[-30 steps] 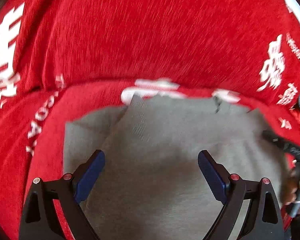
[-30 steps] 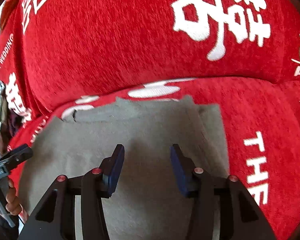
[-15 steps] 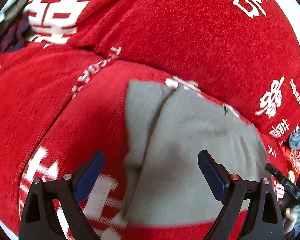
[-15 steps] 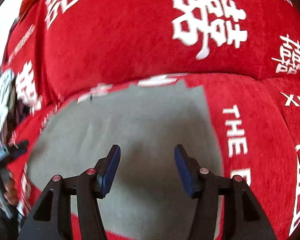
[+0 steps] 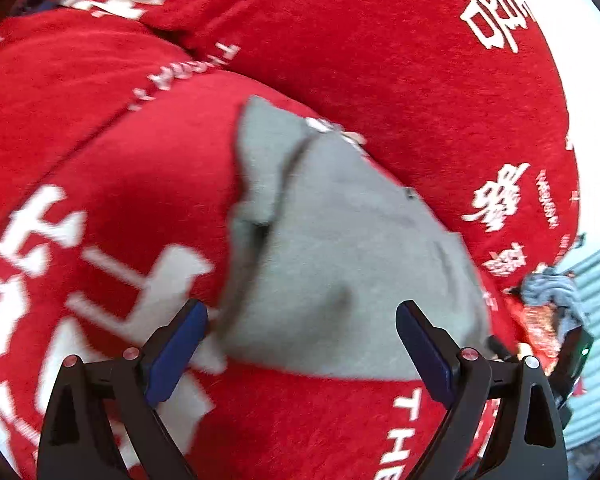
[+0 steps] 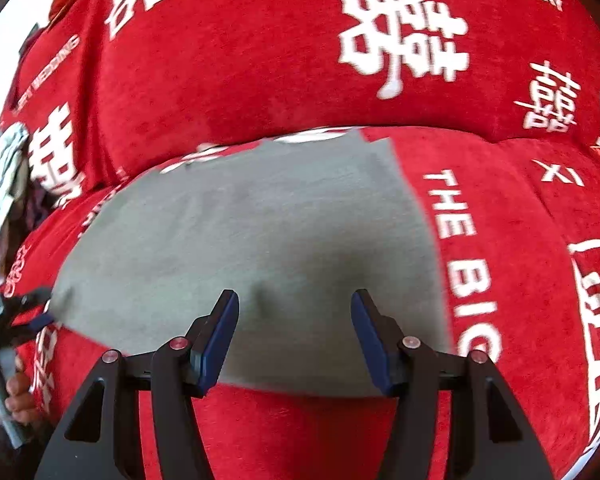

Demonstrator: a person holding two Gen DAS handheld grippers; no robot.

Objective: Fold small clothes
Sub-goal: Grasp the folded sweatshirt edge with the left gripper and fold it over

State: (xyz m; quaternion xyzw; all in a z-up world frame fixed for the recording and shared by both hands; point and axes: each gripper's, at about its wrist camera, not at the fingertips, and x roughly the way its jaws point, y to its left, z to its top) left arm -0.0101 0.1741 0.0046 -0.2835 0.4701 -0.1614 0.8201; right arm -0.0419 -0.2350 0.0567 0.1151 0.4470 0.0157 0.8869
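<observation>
Garment: soft grey cloth (image 6: 252,248), folded flat, roughly rectangular, on the red plush cover (image 6: 260,60) with white lettering.
Left gripper (image 5: 302,344): fingers spread, empty, above cloth's near-left corner.
Right gripper (image 6: 294,332): fingers apart, empty, over cloth's near edge.

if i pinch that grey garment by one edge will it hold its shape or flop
Likely flop: the grey garment lies limp, following the red cover, with soft folded layers at one end. Probably light. Its knit surface looks grippy, not slippery.

Red sofa with a grey garment

The grey garment (image 6: 260,248) lies flat on the red sofa seat (image 6: 512,264), just before the backrest (image 6: 260,60).
</observation>
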